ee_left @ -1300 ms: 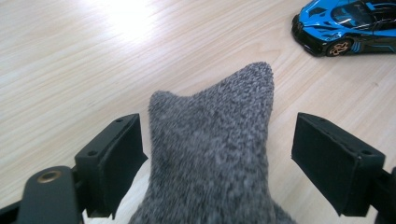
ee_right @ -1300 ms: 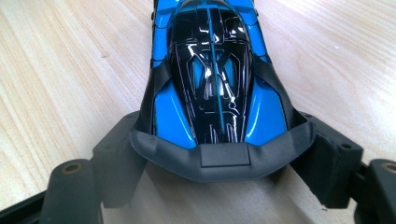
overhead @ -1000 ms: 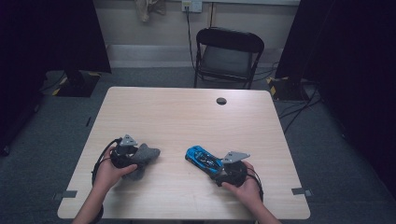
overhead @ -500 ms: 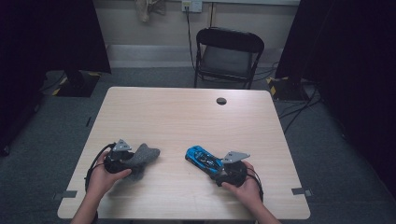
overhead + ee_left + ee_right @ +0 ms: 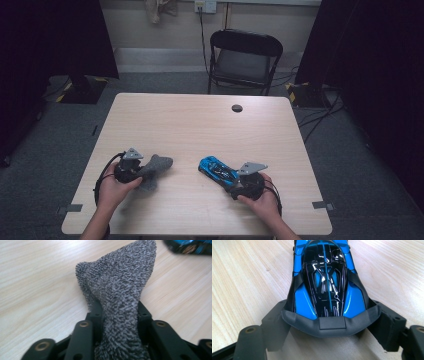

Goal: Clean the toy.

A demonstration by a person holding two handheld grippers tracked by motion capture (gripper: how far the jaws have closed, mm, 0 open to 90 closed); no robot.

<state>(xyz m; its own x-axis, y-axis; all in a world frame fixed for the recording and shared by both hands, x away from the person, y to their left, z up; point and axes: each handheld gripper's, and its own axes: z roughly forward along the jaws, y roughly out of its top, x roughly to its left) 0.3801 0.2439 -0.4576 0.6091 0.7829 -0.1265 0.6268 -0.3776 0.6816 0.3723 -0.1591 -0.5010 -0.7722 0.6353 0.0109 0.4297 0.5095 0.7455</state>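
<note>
A grey knitted sock [image 5: 156,164] lies on the light wooden table [image 5: 200,125] at the front left. My left gripper [image 5: 142,172] is shut on it. In the left gripper view the sock [image 5: 120,287] is pinched between the black jaws, which have just been closing, and its free end rises ahead of my left gripper [image 5: 117,313]. At the front right a blue and black toy car [image 5: 217,171] sits on the table. My right gripper [image 5: 239,181] grips the rear of the car [image 5: 324,277], one jaw against each side of its tail [image 5: 330,317].
A black folding chair [image 5: 243,57] stands beyond the table's far edge. A small dark round grommet [image 5: 237,108] sits in the tabletop near the back. Cables run over the grey floor at the right.
The left hand has shifted slightly to the left and its jaws have closed on the sock, bunching it. The right hand and the car have not moved.
</note>
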